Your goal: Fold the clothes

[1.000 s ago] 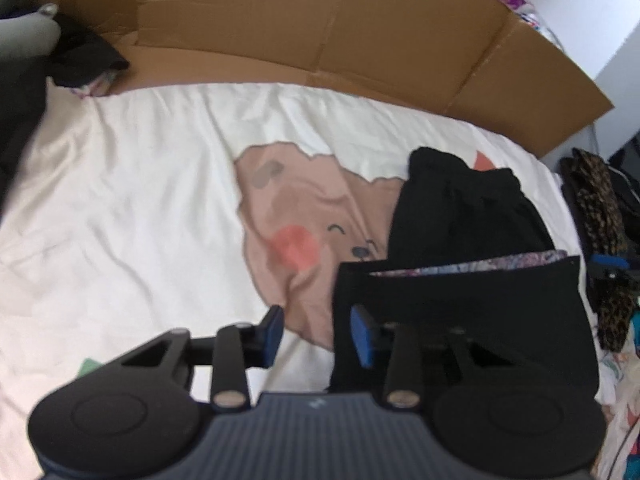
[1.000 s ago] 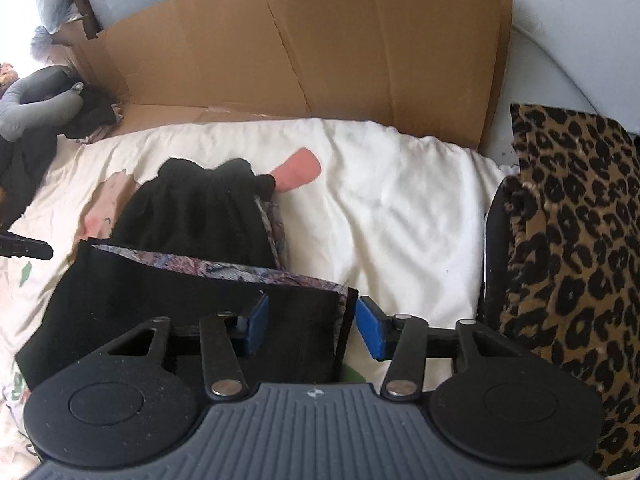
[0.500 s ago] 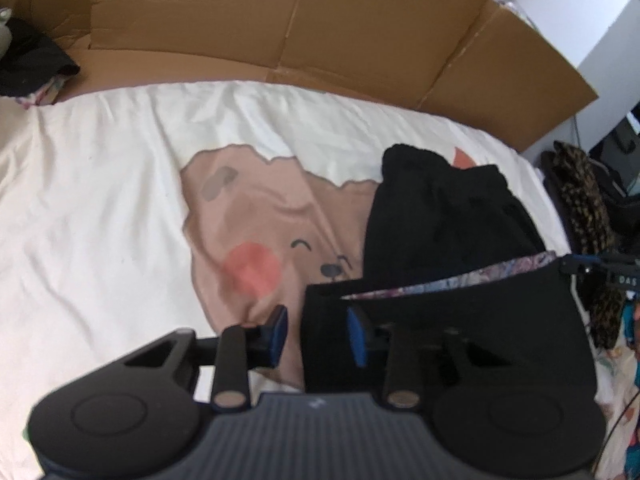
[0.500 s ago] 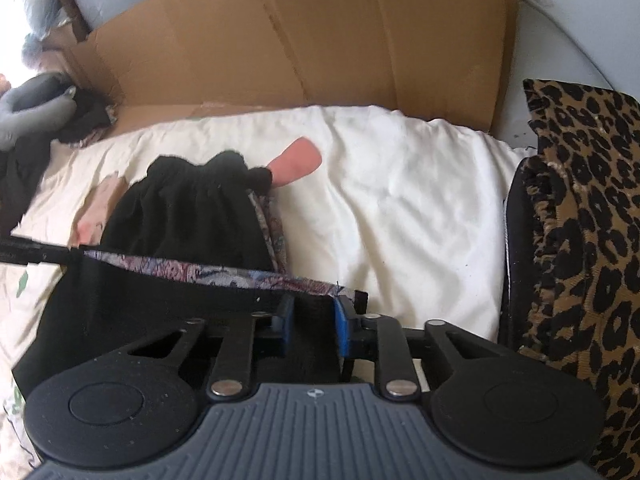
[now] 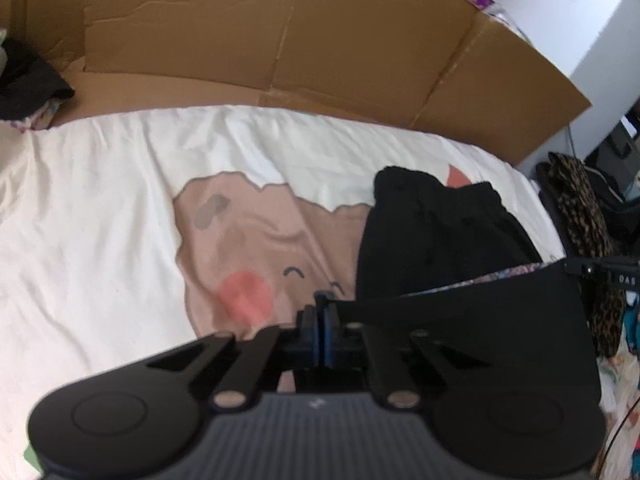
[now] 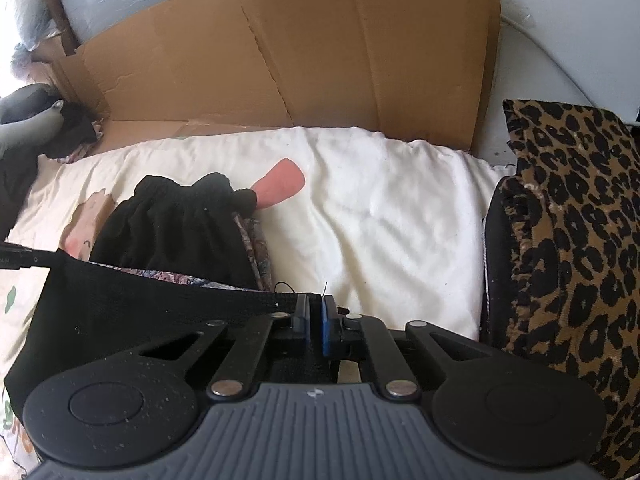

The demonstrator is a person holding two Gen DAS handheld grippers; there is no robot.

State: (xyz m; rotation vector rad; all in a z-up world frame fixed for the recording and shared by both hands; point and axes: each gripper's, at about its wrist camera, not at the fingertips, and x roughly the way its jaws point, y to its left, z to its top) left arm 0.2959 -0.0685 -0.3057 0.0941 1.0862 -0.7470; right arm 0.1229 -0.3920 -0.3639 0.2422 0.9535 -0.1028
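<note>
1. Black garment (image 6: 152, 312): on the white bedsheet (image 6: 380, 220), hem stretched between both grippers.
2. Left gripper (image 5: 320, 320), right gripper (image 6: 314, 316): each clamped on a hem corner.
3. Advice: keep the hem taut and level while folding over.

- You see a cream bedsheet (image 5: 100, 208) printed with a pink bear face (image 5: 256, 264).
- Brown cardboard (image 6: 320, 60) stands behind it.
- A leopard-print cushion (image 6: 568, 240) lies at your right.
</note>
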